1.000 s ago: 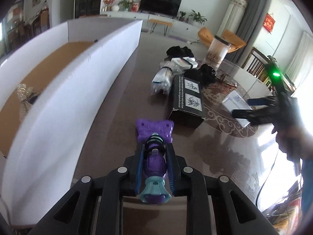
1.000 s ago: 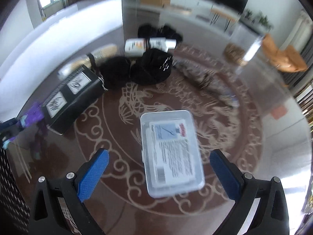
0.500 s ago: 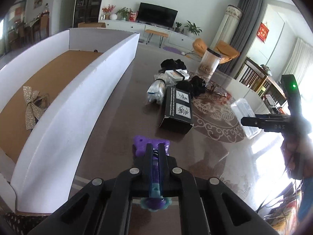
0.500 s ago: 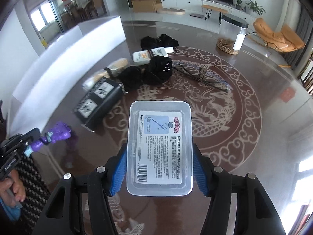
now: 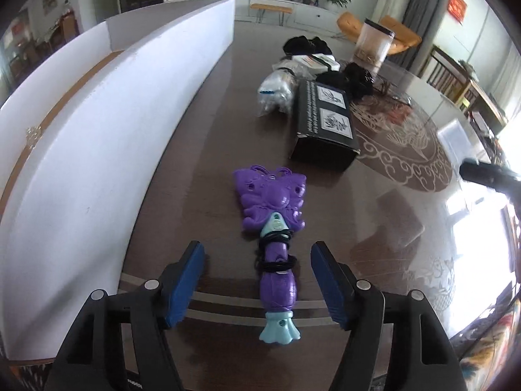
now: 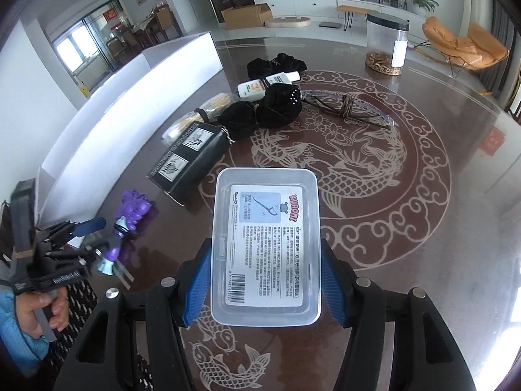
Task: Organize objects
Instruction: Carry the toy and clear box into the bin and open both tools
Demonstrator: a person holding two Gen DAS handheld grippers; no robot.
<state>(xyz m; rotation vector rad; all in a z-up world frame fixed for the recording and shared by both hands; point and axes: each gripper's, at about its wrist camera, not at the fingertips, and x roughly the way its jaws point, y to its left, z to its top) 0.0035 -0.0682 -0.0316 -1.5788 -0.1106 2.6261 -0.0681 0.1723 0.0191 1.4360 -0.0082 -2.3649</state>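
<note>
A purple butterfly-shaped toy (image 5: 272, 218) with a teal tip lies flat on the dark table. My left gripper (image 5: 257, 277) is open, its blue pads on either side of the toy's handle and apart from it. The toy (image 6: 125, 224) and the left gripper (image 6: 83, 238) also show in the right wrist view. My right gripper (image 6: 265, 280) is shut on a clear plastic box (image 6: 265, 244) with a printed label and holds it above the table.
A long white-walled cardboard box (image 5: 107, 104) runs along the left. A black carton (image 5: 324, 123), a plastic-wrapped bundle (image 5: 276, 88), black cloth items (image 6: 263, 110), a white bottle (image 6: 252, 88), glasses (image 6: 345, 106) and a clear jar (image 6: 387, 44) lie further on.
My left gripper has opened and let the purple toy down onto the table. My right gripper closed on the clear box a second ago and still holds it lifted.
</note>
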